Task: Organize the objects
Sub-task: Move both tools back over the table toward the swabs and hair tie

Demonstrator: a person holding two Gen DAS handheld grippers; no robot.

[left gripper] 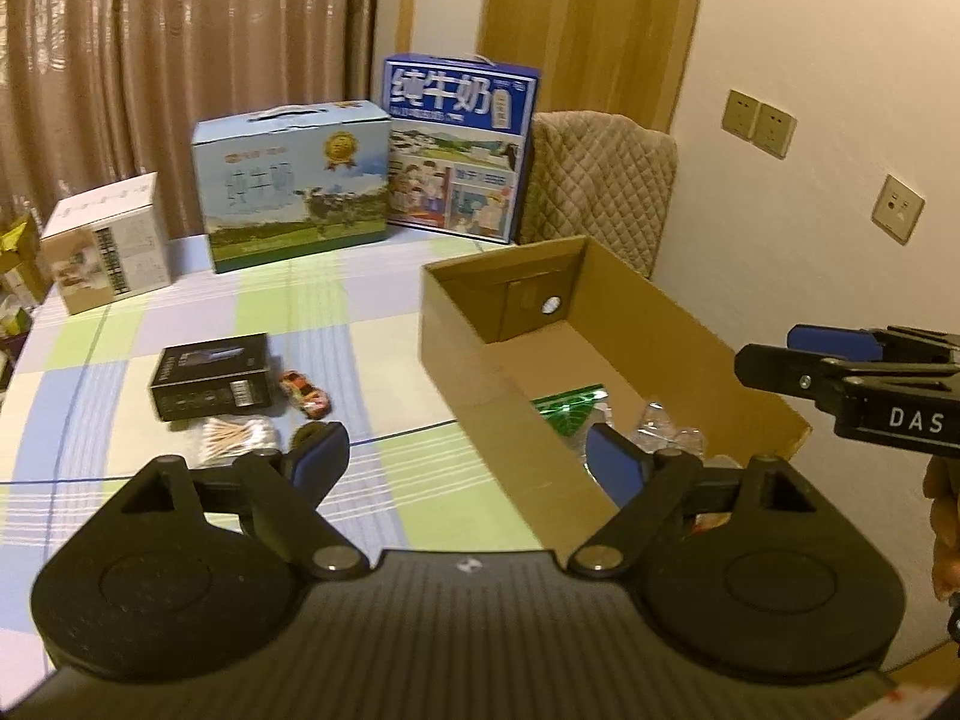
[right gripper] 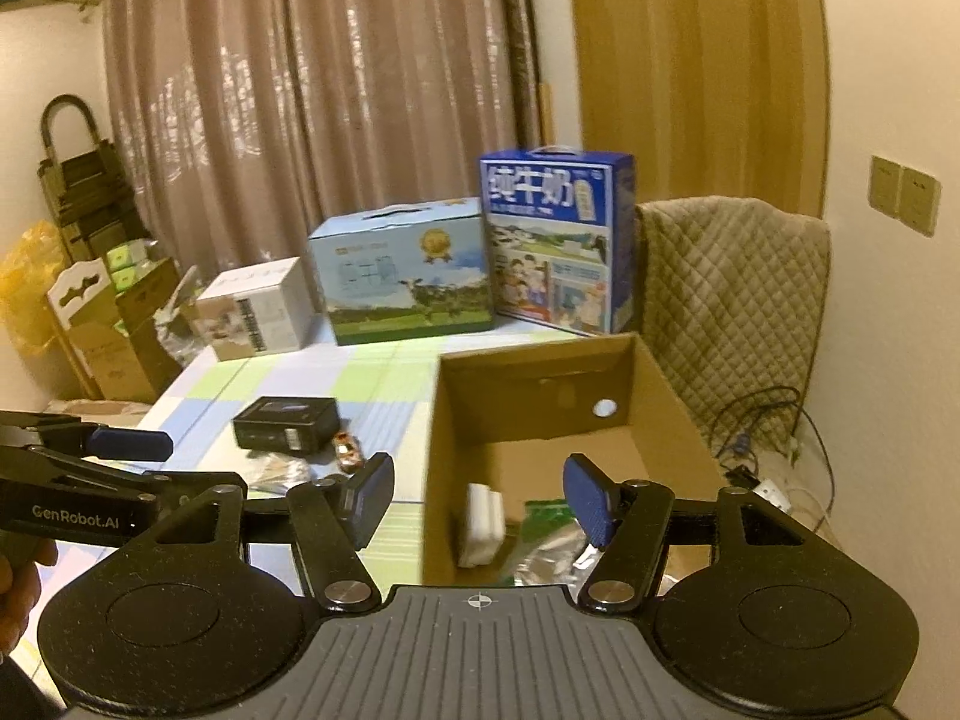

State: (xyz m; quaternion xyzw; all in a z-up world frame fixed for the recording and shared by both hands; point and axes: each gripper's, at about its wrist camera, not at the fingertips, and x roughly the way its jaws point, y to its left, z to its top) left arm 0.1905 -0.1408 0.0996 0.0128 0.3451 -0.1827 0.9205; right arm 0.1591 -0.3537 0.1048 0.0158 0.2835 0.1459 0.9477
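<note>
Left wrist view showed both the left hand-held gripper (left gripper: 468, 450) and the right hand-held gripper (right gripper: 474, 495) spread and empty above the table (left gripper: 384, 324), with some items already in the carton (left gripper: 456, 324). By judgement the next pick was the black box (left gripper: 210, 375), well left of the carton beside the toy car (left gripper: 306, 399) and swabs (left gripper: 237, 435). It lay flat, long axis running left-right, so the grasp should span its short width.
</note>
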